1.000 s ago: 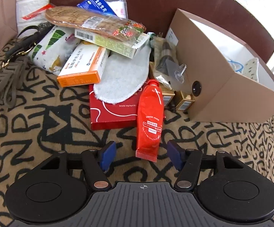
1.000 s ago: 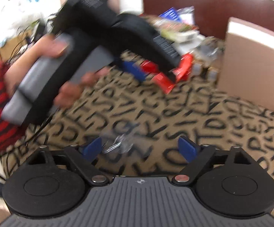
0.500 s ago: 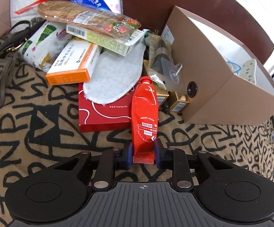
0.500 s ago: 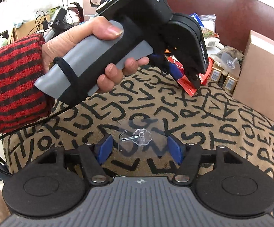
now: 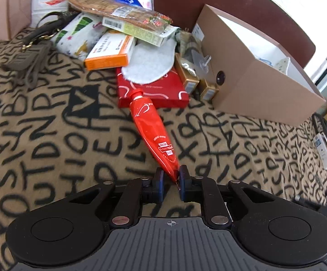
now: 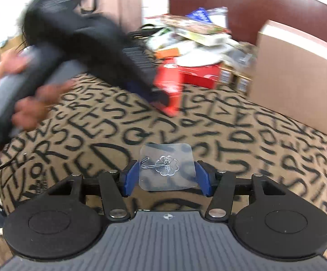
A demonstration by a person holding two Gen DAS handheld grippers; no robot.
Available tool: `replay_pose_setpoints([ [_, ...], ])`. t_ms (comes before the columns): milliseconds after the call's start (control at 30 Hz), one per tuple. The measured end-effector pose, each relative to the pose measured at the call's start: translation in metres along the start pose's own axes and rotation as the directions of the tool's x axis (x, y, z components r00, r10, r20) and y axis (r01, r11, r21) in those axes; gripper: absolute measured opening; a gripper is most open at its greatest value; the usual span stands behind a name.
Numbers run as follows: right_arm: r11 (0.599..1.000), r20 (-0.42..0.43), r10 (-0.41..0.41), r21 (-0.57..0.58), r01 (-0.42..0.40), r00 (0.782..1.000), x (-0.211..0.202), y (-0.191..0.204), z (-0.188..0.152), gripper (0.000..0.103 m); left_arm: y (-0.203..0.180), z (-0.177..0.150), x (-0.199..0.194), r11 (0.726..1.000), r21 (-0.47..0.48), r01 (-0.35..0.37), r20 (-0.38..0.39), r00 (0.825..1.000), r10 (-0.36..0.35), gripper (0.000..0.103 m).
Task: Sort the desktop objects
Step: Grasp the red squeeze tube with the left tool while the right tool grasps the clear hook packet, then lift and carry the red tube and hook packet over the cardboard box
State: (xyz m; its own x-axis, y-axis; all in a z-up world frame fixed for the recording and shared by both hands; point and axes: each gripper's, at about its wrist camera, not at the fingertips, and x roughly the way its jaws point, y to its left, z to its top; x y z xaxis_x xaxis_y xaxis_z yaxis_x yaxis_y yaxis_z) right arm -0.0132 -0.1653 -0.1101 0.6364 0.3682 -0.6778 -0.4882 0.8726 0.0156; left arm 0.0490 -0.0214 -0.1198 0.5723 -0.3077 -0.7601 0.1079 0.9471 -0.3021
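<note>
My left gripper (image 5: pixel 171 181) is shut on the flat crimped end of a red tube (image 5: pixel 152 131), which hangs tilted above the lettered cloth, its cap toward the red box (image 5: pixel 154 90). The right wrist view shows the same tube (image 6: pixel 168 85), blurred, under the left gripper's black body (image 6: pixel 91 45). My right gripper (image 6: pixel 166 178) has its jaws on either side of a clear adhesive hook pad (image 6: pixel 166 167) lying on the cloth; the blue pads (image 6: pixel 130 178) stand close to its edges, contact unclear.
A pile of medicine boxes, snack packs and an insole (image 5: pixel 149 63) lies at the back. An open cardboard box (image 5: pixel 265 76) stands at the right, small gold boxes (image 5: pixel 199 83) beside it. A brown strap bag (image 5: pixel 32 52) lies at the left.
My left gripper closed on the red tube's end and pulled it back and up, away from the pile. My right gripper narrowed around the clear hook pad.
</note>
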Motion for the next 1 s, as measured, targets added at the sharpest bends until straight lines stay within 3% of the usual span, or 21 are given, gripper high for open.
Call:
replay_pose_setpoints([
  [100, 1.0, 0.001, 0.003, 0.017, -0.003, 1.0, 0.0, -0.007, -0.001, 0.06, 0.006, 0.003, 0.006, 0.996, -0.059, -0.06, 0.021, 0.998, 0.061, 0.062],
  [133, 1.0, 0.001, 0.001, 0.011, -0.001, 1.0, 0.001, -0.007, -0.001, 0.06, 0.009, 0.006, 0.008, 0.994, -0.093, -0.052, 0.025, 0.998, 0.054, 0.064],
  [200, 1.0, 0.003, -0.003, -0.001, 0.003, 1.0, 0.001, -0.006, -0.001, 0.06, 0.016, 0.015, 0.011, 0.986, -0.164, -0.042, 0.027, 0.998, 0.048, 0.079],
  [267, 1.0, 0.007, 0.003, 0.009, -0.004, 1.0, 0.002, -0.008, -0.003, 0.06, 0.017, 0.024, 0.015, 0.978, -0.188, -0.089, 0.034, 0.995, 0.097, 0.083],
  [433, 1.0, 0.011, 0.008, 0.017, -0.008, 1.0, 0.002, -0.011, -0.003, 0.061, 0.002, 0.033, 0.032, 0.979, -0.078, -0.186, 0.016, 0.982, 0.188, 0.081],
  [467, 1.0, 0.011, 0.006, 0.02, -0.007, 1.0, 0.002, -0.011, -0.002, 0.061, -0.003, 0.032, 0.033, 0.977, -0.053, -0.207, 0.016, 0.978, 0.208, 0.073],
  [500, 1.0, 0.013, 0.005, 0.023, -0.005, 1.0, 0.002, -0.011, -0.002, 0.061, -0.006, 0.032, 0.034, 0.976, -0.028, -0.217, 0.02, 0.976, 0.217, 0.046],
  [733, 1.0, 0.014, -0.011, 0.026, 0.01, 1.0, 0.003, -0.009, -0.003, 0.065, -0.017, 0.027, 0.031, 0.98, 0.027, -0.195, 0.015, 0.981, 0.195, 0.042],
  [767, 1.0, 0.015, -0.012, 0.026, 0.012, 1.0, 0.004, -0.009, -0.002, 0.066, -0.019, 0.026, 0.032, 0.98, 0.037, -0.197, 0.017, 0.98, 0.197, 0.055],
  [833, 1.0, 0.019, -0.017, 0.025, 0.017, 1.0, 0.006, -0.009, -0.002, 0.069, -0.022, 0.025, 0.035, 0.981, 0.062, -0.185, 0.011, 0.983, 0.184, 0.061],
  [867, 1.0, 0.021, -0.019, 0.025, 0.019, 1.0, 0.007, -0.009, -0.002, 0.07, -0.025, 0.025, 0.036, 0.978, 0.08, -0.193, 0.013, 0.981, 0.193, 0.059],
  [900, 1.0, 0.02, -0.021, 0.024, 0.02, 1.0, 0.008, -0.008, -0.001, 0.071, -0.028, 0.024, 0.036, 0.975, 0.102, -0.199, 0.014, 0.98, 0.199, 0.042],
  [1000, 1.0, 0.02, -0.01, 0.022, 0.009, 1.0, 0.006, -0.006, -0.002, 0.061, -0.033, 0.021, 0.032, 0.979, 0.119, -0.165, 0.004, 0.986, 0.166, 0.038],
])
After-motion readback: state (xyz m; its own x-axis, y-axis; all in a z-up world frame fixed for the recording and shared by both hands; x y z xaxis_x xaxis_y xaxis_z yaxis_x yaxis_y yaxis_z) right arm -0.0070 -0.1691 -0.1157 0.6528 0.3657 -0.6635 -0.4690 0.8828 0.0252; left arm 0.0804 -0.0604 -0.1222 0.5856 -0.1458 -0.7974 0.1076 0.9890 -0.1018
